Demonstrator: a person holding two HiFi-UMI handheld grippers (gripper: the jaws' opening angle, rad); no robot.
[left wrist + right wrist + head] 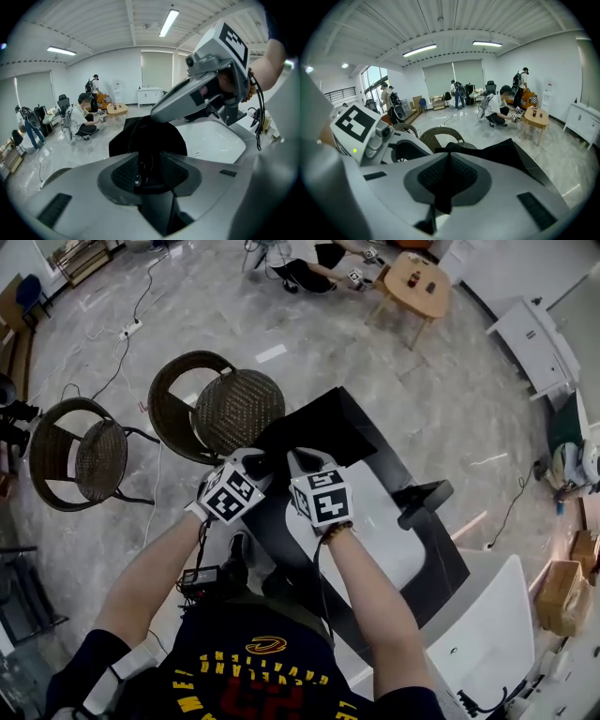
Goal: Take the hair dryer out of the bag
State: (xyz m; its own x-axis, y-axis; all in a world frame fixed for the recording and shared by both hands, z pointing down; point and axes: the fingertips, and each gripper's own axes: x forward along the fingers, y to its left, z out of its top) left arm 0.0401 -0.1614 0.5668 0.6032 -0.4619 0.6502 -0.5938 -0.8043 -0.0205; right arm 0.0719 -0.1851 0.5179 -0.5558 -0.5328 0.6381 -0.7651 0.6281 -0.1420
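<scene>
A black fabric bag (323,427) lies on the far end of a white-topped table (394,549). Both grippers are at its near edge, side by side. My left gripper (261,463) has black bag cloth filling the gap between its pads, with the jaws partly apart around it (149,171). My right gripper (298,463) is shut on a fold of the same cloth (446,180). The bag (145,138) bulges up beyond the left jaws, and its far flap (511,154) stands up behind the right jaws. No hair dryer shows in any view; the inside of the bag is hidden.
Two wicker chairs (220,409) (80,456) stand left of the table. A black object (424,502) lies at the table's right edge. People sit and stand around a small wooden table (417,282) far off. Cables run across the floor.
</scene>
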